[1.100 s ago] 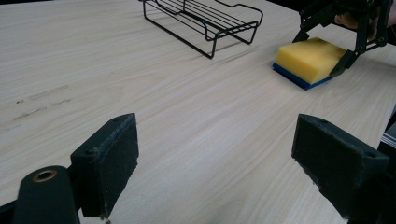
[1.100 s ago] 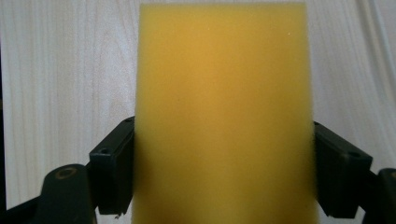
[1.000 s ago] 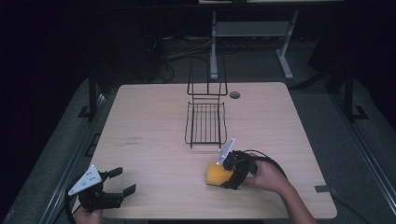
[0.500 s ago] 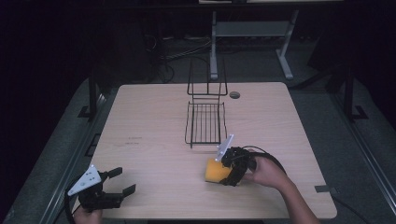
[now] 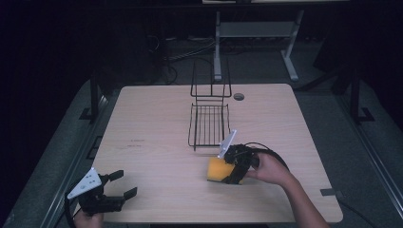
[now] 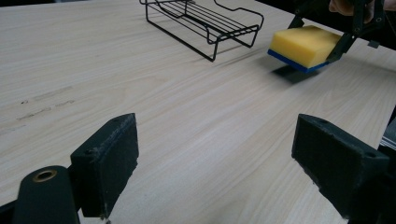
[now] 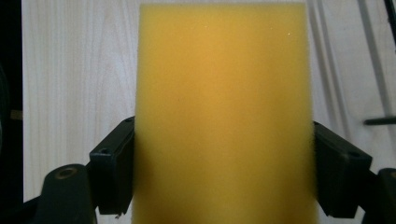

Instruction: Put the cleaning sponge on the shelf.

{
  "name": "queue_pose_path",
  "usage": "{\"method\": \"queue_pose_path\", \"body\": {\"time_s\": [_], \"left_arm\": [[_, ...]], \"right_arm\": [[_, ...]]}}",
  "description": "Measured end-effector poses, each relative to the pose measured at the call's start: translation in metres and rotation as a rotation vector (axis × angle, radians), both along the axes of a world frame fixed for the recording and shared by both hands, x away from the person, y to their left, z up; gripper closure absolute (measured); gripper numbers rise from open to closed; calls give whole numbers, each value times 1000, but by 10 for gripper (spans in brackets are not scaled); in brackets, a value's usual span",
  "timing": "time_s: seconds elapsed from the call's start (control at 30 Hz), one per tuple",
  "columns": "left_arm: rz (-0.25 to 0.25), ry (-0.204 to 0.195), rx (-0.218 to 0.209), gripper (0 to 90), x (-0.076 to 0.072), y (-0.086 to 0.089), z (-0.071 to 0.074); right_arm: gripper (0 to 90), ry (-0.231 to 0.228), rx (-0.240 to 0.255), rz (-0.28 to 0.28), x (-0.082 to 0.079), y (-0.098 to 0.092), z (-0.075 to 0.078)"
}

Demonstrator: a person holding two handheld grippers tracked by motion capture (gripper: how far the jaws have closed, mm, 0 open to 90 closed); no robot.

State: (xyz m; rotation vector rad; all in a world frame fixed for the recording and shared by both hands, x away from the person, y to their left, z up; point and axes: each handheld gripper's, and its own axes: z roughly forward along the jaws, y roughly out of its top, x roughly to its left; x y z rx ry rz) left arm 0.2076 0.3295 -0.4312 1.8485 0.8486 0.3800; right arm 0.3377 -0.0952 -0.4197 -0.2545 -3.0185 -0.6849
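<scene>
A yellow sponge (image 5: 218,169) with a blue underside is clamped between the two jaws of my right gripper (image 5: 231,167), near the table's front right, held just above the wood. In the right gripper view the sponge (image 7: 224,116) spans the gap between both pads (image 7: 112,163). The sponge (image 6: 306,45) hangs above its shadow in the left gripper view. My left gripper (image 5: 111,187) sits at the front left corner, open, with nothing between its pads (image 6: 109,163). A black wire rack (image 5: 209,121) stands mid-table, just behind the sponge.
The wooden table (image 5: 157,128) has a round cable hole (image 5: 239,96) at the back right. A metal frame stand (image 5: 252,33) is on the floor beyond the table. The wire rack (image 6: 205,23) lies ahead of the left gripper.
The right gripper and the sponge have shifted slightly; the hand moved a little. The left gripper has stayed where it was.
</scene>
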Motion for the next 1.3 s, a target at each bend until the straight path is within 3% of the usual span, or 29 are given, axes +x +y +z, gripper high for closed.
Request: {"method": "queue_pose_path", "body": {"time_s": [0.47,0.8,1.1,1.3], "left_arm": [[-6,-1,5,140,-1,-3,0],[-10,0,7,140,0,-4,0],[-3,-1,3,141,0,-3,0],[-3,-1,3,140,0,-2,0]], "right_arm": [[214,12,8,44,12,13,9],[214,-1,9,51,17,17,17],[214,24,22,28,27,13,15],[215,4,-4,38,32,19,20]]}}
